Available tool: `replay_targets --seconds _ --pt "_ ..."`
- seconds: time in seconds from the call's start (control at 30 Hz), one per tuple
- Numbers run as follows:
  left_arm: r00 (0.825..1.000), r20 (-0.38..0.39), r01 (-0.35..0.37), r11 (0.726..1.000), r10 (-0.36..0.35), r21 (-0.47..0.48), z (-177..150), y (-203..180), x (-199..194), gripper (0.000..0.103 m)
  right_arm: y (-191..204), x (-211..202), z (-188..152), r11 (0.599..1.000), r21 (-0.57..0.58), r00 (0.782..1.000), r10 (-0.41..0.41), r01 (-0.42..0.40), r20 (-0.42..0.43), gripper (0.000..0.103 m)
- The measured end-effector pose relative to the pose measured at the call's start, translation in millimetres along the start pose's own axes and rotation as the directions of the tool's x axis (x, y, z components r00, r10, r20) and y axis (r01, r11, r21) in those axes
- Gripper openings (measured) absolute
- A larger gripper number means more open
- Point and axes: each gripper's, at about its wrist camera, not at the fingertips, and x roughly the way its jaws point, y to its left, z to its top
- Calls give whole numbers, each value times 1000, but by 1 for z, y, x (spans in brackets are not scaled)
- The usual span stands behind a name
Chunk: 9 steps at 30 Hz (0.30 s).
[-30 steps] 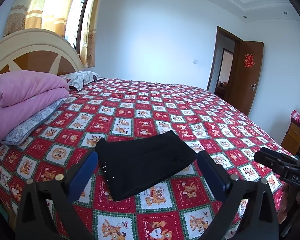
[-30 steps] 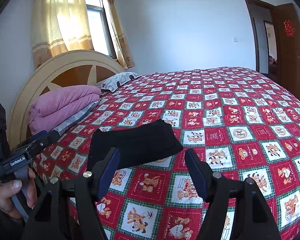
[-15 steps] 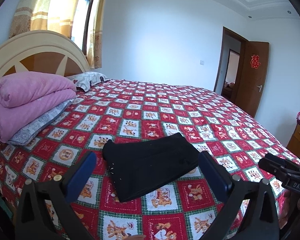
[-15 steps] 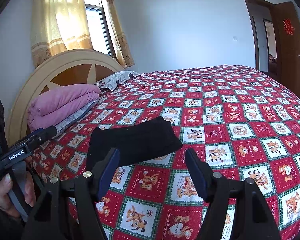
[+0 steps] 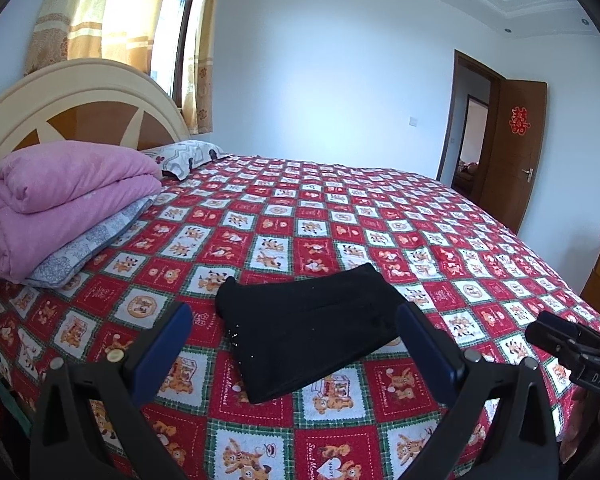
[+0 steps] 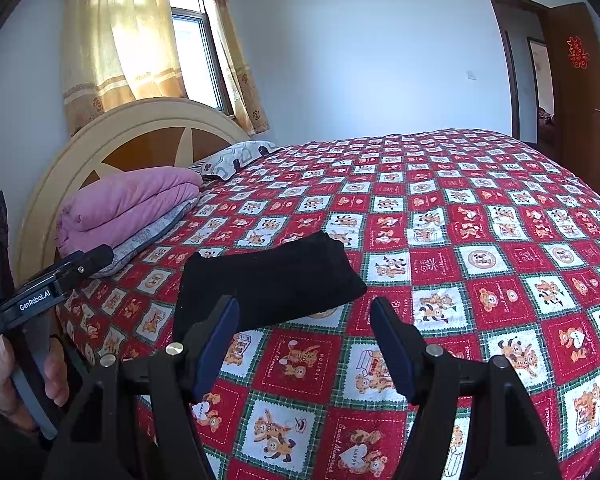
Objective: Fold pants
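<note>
Hovering short of the bed's near edge, the left gripper (image 5: 294, 344) stands with its blue-padded jaws spread wide and nothing between the pads; the right gripper (image 6: 304, 340) is likewise spread and empty, a hand (image 6: 16, 384) visible at nine o'clock of its view on the other tool's handle. Just beyond both, the black fabric pants (image 5: 312, 328) lie as a compact, flat rectangle on the cover, at twelve o'clock of the left jaws and eleven o'clock of the right. By my reckoning the folding is finished, or nearly so; at most a tidy or one more fold remains. Underneath is a red, white and green checked bedspread with cartoon bears (image 5: 340, 216), smooth. A folded pink quilt (image 5: 64, 196) sits at ten o'clock by the cream arched headboard (image 5: 80, 92); yellow curtains (image 6: 112, 40) frame a window, and a brown wooden door (image 5: 512, 152) stands open at two o'clock.
</note>
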Motion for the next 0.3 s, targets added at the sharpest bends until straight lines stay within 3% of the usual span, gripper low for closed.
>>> replay_targets --seconds 0.3 --pt "1000 12 13 1000 -13 -14 -4 3 2 103 0 2 -3 1000 1 1000 0 0 -10 69"
